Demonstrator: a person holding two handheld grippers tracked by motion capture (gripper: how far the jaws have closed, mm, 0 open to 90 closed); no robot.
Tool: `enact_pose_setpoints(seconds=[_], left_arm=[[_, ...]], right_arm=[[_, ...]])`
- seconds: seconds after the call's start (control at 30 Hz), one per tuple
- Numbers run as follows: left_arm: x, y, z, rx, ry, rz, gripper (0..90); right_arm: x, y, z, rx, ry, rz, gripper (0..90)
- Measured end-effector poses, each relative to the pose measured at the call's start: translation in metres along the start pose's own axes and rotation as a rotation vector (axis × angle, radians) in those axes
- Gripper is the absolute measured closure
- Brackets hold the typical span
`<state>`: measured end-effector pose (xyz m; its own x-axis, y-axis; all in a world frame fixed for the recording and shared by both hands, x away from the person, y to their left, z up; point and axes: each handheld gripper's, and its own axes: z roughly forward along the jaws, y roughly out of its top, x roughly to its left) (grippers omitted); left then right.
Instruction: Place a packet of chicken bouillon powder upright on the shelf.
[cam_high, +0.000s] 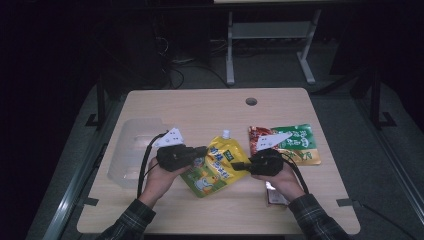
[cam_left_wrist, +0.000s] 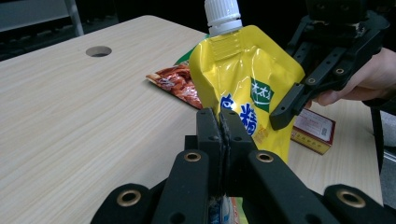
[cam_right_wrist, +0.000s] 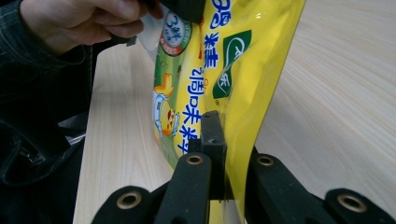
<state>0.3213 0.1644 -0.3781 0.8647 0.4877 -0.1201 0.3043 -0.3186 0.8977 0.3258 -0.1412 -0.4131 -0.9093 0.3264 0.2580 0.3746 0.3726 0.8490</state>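
**Three cameras, one pouch**

The high view looks forward and down over the whole counter (cam_high: 210, 107). Each gripper view sits low and close behind its own jaws, facing the yellow pouch (cam_left_wrist: 243, 79) just ahead of them; all three share that pouch.

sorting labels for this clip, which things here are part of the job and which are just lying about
In the job:
yellow spout pouch
left gripper, shut on the pouch's edge
right gripper, shut on its opposite edge

Lying about:
red and green snack packet
clear plastic tray
small red box
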Motion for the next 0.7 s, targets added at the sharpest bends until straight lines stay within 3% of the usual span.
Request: enact_pose_setpoints(seconds=[0.13,0.2,0.47,0.63,0.7], left_arm=[[0.0,0.001,-0.001,0.002,0.004,0.008,84.4],[-0.002,0.002,-0.003,0.003,0.032,0.025,81.4],[-0.009,0.002,-0.014,0.053,0.096,0.067,44.9],[-0.017,-0.013,-0.02,0.095,0.056,0.021,30.2],[-0.023,-0.023,-0.021,0.131,0.047,0.024,26.9]], right_arm=[[0.002,0.001,-0.003,-0.013,-0.004,-0.023,90.0],[0.003,0.002,-0.003,-0.018,-0.001,-0.021,90.0],[0.008,0.007,-0.006,-0.019,-0.002,-0.053,90.0],[0.007,0.011,-0.009,-0.038,-0.005,-0.058,90.0],[0.007,0.014,-0.011,-0.051,-0.008,-0.058,90.0]])
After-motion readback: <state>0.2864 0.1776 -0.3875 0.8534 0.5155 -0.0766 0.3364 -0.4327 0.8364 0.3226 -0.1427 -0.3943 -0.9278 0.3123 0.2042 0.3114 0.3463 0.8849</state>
